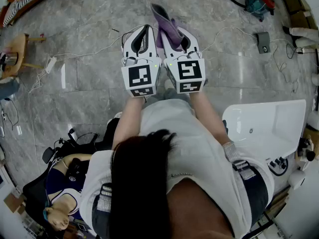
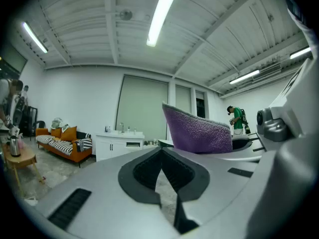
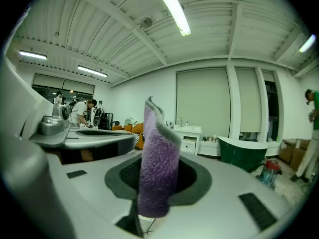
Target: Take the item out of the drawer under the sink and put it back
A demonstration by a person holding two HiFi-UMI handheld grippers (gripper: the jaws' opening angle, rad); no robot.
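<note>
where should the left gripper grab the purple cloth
Probably the free end of the purple cloth, sticking out beyond the right gripper that pinches it. Open the left gripper and come edge-on from the left, straddling the thin flap.

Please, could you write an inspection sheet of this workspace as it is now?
Surface: grey tiled floor.
Job's things: purple cloth upright in right gripper; white sink beside the person; drawer not seen.
Clutter: wooden side table; green and red machine.
Grippers: right gripper shut on purple cloth; left gripper shut, empty.
Cables: white power strip with cable on the floor.
Surroundings: orange sofa; white cabinet; green tub; person in green.
</note>
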